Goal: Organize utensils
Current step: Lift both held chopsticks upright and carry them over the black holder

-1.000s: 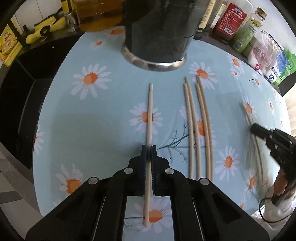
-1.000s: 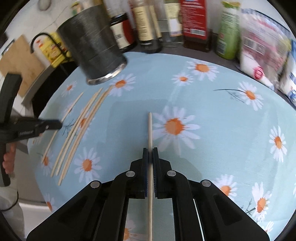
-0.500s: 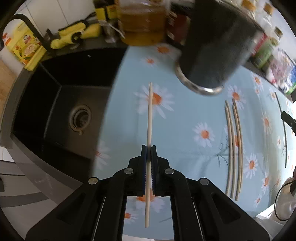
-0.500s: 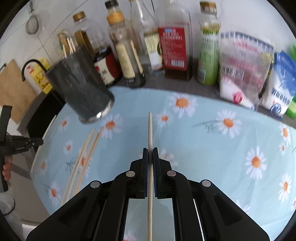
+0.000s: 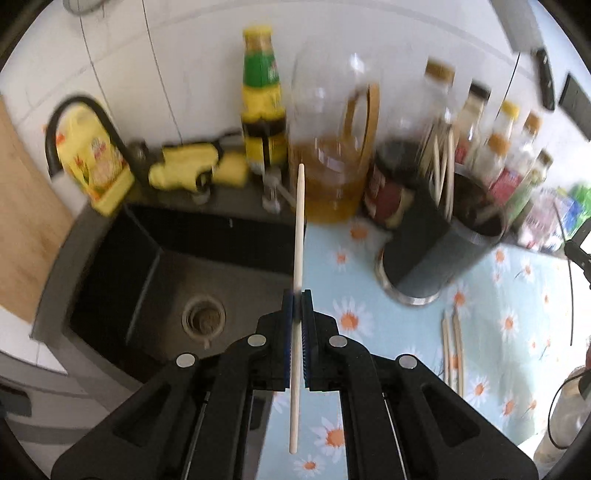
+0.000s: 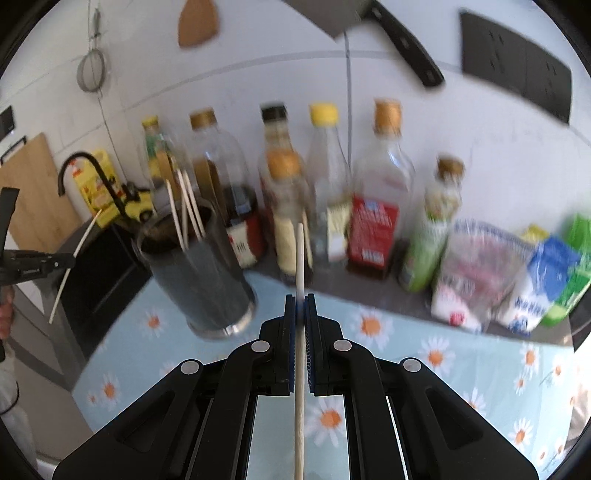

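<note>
My left gripper (image 5: 297, 295) is shut on a pale wooden chopstick (image 5: 298, 221), raised above the sink edge. The chopstick runs straight ahead between the pads. My right gripper (image 6: 300, 301) is shut on a second chopstick (image 6: 300, 258), also lifted off the cloth. A dark cylindrical holder (image 5: 439, 243) (image 6: 195, 273) stands on the daisy tablecloth (image 5: 498, 332) with several chopsticks inside. It lies ahead and right of the left gripper, ahead and left of the right one. Three loose chopsticks (image 5: 452, 350) lie on the cloth. The left gripper (image 6: 70, 263) also shows at the right wrist view's left edge.
A black sink (image 5: 166, 280) with a drain lies left of the cloth. Sauce and oil bottles (image 6: 380, 206) line the back wall, with bagged goods (image 6: 480, 273) to the right. A wooden board (image 5: 26, 221) leans at the far left. A cleaver (image 6: 369, 29) hangs on the wall.
Both grippers have risen off the tablecloth, each carrying its chopstick, and tilted up so the bottles and wall come into view. The left one drifted left over the sink.
</note>
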`<state>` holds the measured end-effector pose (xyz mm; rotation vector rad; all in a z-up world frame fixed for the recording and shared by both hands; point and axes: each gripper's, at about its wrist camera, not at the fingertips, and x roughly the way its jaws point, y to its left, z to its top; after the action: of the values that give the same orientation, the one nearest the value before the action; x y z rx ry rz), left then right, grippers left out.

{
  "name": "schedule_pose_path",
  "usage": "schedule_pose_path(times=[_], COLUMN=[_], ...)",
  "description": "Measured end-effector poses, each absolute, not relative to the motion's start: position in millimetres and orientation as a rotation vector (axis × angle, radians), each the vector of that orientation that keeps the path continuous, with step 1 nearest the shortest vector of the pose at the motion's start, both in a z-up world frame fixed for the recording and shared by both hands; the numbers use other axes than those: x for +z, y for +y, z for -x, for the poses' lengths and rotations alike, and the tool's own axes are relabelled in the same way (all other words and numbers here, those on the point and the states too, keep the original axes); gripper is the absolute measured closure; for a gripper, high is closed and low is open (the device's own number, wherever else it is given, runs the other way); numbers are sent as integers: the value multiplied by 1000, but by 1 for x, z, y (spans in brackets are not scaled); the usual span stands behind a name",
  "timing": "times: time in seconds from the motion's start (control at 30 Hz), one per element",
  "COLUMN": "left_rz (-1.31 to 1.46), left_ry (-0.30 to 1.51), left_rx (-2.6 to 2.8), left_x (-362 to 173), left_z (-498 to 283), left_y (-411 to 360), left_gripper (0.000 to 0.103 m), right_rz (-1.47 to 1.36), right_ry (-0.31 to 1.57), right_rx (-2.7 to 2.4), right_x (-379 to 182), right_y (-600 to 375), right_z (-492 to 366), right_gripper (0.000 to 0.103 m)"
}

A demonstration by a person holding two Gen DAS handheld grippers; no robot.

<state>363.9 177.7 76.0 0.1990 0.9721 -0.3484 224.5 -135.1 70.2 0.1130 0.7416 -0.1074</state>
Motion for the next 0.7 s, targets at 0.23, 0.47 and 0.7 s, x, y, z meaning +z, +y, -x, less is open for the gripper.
schedule_pose_path(times=[0.23, 0.47, 0.7], left_rz=[-185, -145, -103], left_ry=[821, 719, 614], left_rx=[-406, -576, -772], left_x=[129, 146, 147], left_z=[-377, -384, -394], left_y=[174, 149, 114], left_gripper=[98, 98, 98], right_rz=[-106, -164, -204], right_ry=[623, 482, 342], right_rx=[-71, 60, 133], right_x=[114, 135, 139], right_y=[-106, -88, -78], right_z=[-255, -281, -303], right_gripper=[98, 98, 98])
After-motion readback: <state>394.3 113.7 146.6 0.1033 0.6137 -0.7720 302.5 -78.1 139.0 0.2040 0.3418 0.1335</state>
